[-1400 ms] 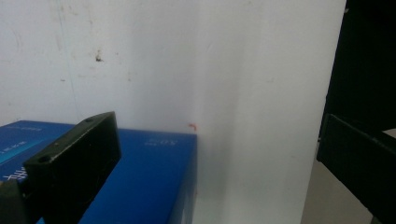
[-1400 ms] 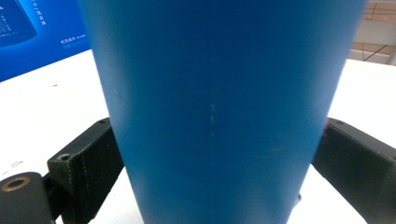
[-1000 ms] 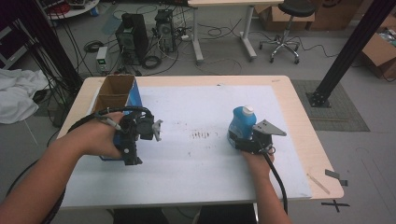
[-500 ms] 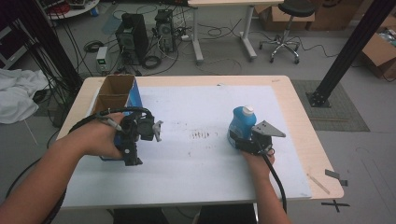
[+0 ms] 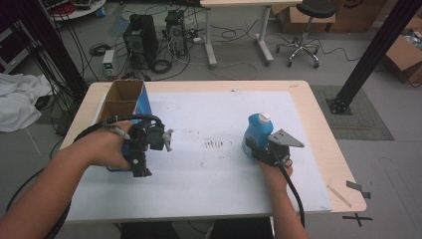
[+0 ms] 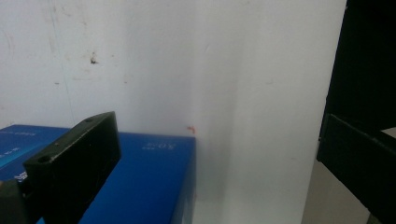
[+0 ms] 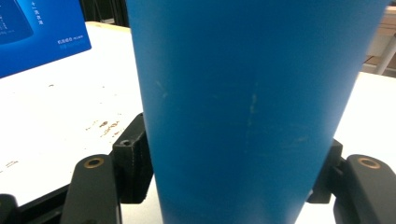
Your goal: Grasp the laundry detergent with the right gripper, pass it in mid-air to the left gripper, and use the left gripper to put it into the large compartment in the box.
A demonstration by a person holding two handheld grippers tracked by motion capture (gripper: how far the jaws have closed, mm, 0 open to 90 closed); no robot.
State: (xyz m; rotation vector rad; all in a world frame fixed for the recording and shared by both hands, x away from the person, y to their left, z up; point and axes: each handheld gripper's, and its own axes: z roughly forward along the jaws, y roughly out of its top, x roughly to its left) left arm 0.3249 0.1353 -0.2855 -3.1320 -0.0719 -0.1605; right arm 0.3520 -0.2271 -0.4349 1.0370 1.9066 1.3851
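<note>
The right gripper (image 5: 259,144) clamped the bottle (image 5: 257,132) near the tabletop's right edge. The left gripper (image 6: 205,158) gaped over the box (image 6: 140,186) at the left edge.

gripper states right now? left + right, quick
Left gripper: open, jaws spread by the blue box, holding nothing.
Right gripper: shut on the blue bottle, a jaw against each side.
</note>
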